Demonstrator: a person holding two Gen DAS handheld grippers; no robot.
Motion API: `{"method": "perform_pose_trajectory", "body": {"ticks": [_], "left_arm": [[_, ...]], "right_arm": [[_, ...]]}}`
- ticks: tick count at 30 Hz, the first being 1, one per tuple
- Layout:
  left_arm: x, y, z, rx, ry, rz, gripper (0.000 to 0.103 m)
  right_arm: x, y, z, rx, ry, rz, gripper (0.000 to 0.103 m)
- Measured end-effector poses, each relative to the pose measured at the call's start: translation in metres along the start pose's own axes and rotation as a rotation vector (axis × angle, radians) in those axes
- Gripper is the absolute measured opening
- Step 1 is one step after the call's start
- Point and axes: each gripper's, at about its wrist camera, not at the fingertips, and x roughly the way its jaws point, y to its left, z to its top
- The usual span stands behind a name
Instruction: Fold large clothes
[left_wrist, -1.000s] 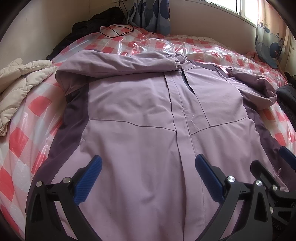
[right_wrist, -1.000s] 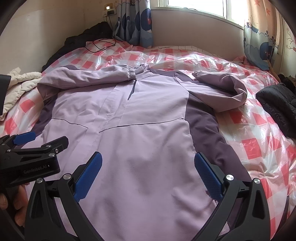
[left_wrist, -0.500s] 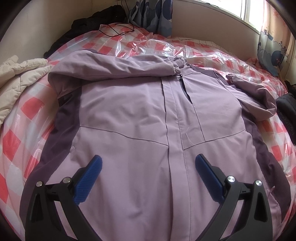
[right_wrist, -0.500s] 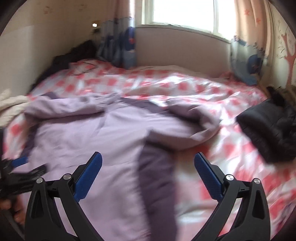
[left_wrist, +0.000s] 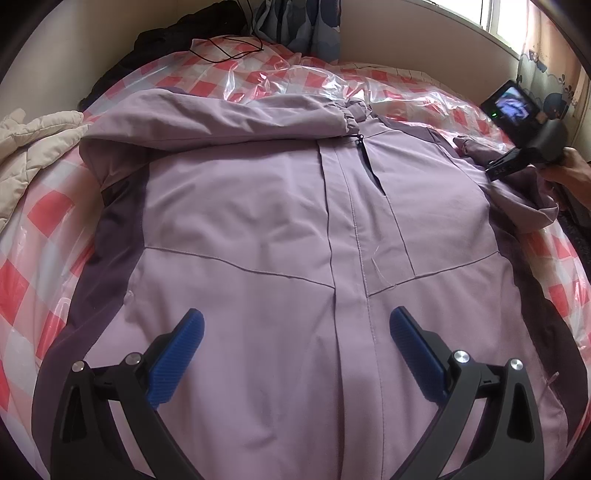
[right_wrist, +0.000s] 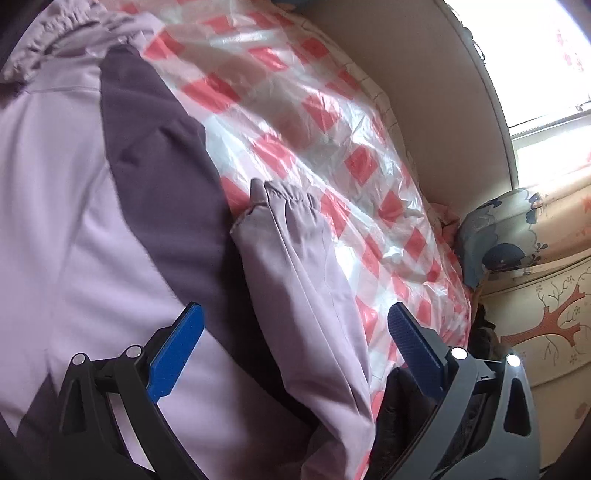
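A lilac jacket (left_wrist: 258, 229) with dark purple side panels lies front up on the bed, its left sleeve (left_wrist: 229, 118) folded across the chest top. My left gripper (left_wrist: 295, 332) is open and empty, hovering over the jacket's lower front. My right gripper (right_wrist: 295, 332) is open and empty, just above the jacket's right sleeve (right_wrist: 295, 266), whose cuff (right_wrist: 280, 195) lies on the plastic. The right gripper's body also shows in the left wrist view (left_wrist: 524, 147) at the jacket's right shoulder.
The bed has a red-checked cover under clear plastic (left_wrist: 258, 74). A cream quilted coat (left_wrist: 33, 147) lies at the left edge. Dark clothes (left_wrist: 177, 29) and a cable lie at the far corner. A wall (right_wrist: 424, 92), a curtain (right_wrist: 498, 236) and dark clothing (right_wrist: 480, 332) border the right side.
My right gripper has swung right and forward, from the jacket's hem to over the right sleeve. My left gripper has edged forward over the jacket. Both stay open.
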Motion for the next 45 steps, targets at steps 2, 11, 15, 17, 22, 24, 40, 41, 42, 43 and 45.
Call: {"method": "perform_pose_trajectory", "body": {"ticks": [2,11,15,17,22,24,40,41,42,43,45], "left_arm": [[0.000,0.000,0.001,-0.001,-0.002,-0.003,0.097],[0.004,0.001,0.002,-0.006,0.007,-0.001,0.097],[0.003,0.001,0.002,-0.020,0.005,-0.004,0.097],[0.004,0.001,0.002,-0.023,0.006,-0.003,0.097],[0.007,-0.001,0.000,-0.016,0.012,0.002,0.097],[0.009,-0.002,-0.001,-0.013,0.016,0.007,0.097],[-0.014,-0.017,0.007,0.141,-0.159,0.186,0.097],[-0.016,-0.021,0.010,0.171,-0.171,0.206,0.097],[-0.018,-0.024,0.016,0.204,-0.173,0.207,0.097],[-0.018,-0.027,0.024,0.232,-0.172,0.203,0.097],[-0.019,-0.032,0.049,0.305,-0.204,0.218,0.097]], "right_arm": [[0.021,-0.007,-0.002,0.013,0.060,0.033,0.094],[0.018,-0.202,-0.143,1.027,-0.161,0.512,0.016],[0.025,-0.239,-0.271,1.503,-0.218,0.658,0.027],[0.038,-0.235,-0.321,1.627,-0.124,0.681,0.061],[0.063,-0.217,-0.376,1.743,-0.073,0.859,0.084],[0.070,-0.212,-0.372,1.759,-0.093,0.931,0.087],[0.103,-0.258,-0.308,1.600,-0.108,0.696,0.035],[0.112,-0.243,-0.321,1.642,-0.024,0.744,0.038],[0.110,-0.235,-0.332,1.671,-0.023,0.787,0.047],[0.103,-0.229,-0.342,1.692,-0.033,0.812,0.057],[0.074,-0.218,-0.367,1.749,-0.073,0.822,0.061]]}}
